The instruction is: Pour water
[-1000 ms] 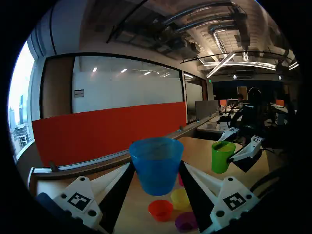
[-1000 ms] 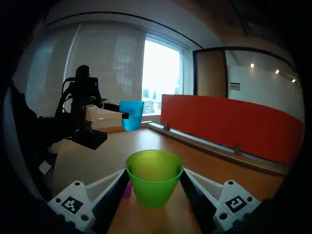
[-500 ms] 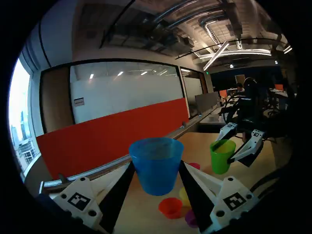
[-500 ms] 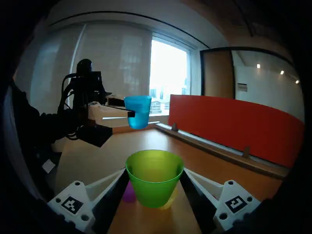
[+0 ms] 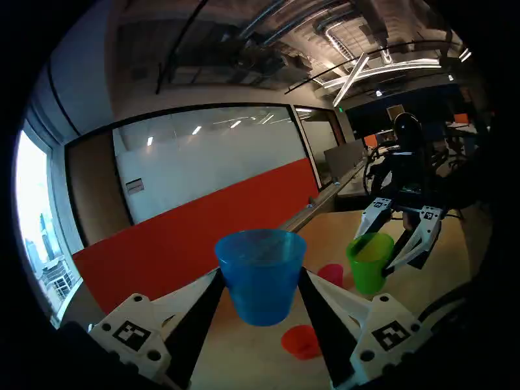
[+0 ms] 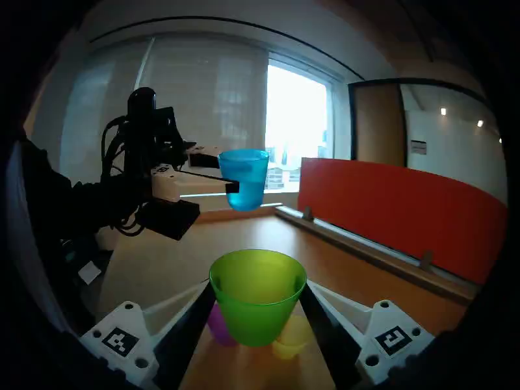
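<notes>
item: pour water. step in hand: cups lifted, pour not yet begun. my left gripper (image 5: 260, 281) clenches the translucent blue plastic cup (image 5: 261, 276), upright. my right gripper (image 6: 258, 294) clenches the lime-green plastic cup (image 6: 258, 299), upright. both hang above the wooden table (image 6: 156, 266), well apart. next, i judge: bring the rims close, tip one over the other. contents: cannot tell. left gripper view lists a small red plastic cup (image 5: 301, 341) and a small pink plastic cup (image 5: 333, 273). right gripper view lists a small purple plastic cup (image 6: 218, 325) and a small yellow plastic cup (image 6: 294, 335).
</notes>
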Demonstrator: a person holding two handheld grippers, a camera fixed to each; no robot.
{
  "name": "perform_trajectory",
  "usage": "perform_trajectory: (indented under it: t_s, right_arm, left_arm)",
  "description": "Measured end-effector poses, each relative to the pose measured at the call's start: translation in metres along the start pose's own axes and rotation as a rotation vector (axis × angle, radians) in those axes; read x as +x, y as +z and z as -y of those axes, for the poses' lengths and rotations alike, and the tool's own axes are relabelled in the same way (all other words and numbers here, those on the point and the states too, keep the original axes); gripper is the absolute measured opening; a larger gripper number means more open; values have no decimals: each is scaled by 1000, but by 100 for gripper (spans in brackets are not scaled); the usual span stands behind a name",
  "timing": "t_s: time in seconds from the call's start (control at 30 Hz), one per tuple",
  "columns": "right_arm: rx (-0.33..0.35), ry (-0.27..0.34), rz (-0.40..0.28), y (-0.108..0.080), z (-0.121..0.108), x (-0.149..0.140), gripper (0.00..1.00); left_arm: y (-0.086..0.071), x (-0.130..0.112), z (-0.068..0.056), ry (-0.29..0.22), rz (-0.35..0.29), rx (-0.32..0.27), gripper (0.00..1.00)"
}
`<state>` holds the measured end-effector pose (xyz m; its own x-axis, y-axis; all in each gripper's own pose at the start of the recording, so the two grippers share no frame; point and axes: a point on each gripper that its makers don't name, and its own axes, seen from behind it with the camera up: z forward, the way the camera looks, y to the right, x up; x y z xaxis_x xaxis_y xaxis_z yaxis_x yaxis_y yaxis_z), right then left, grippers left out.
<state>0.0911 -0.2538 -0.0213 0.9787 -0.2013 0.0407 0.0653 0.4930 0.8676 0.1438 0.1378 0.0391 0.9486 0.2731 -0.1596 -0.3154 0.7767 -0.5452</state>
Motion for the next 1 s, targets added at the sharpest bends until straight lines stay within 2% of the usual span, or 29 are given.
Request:
perform_trajectory:
  t_s: [0.3, 0.57, 1.0]
  right_arm:
    - [44, -10, 1, 10, 10, 4, 91]
    - [75, -16, 10, 18, 15, 4, 91]
    - [106, -18, -14, 33, 21, 20, 91]
  left_arm:
    - [-6, 6, 6, 74, 7, 16, 81]
    - [-9, 9, 4, 146, 14, 10, 81]
    - [-12, 20, 4, 263, 2, 19, 81]
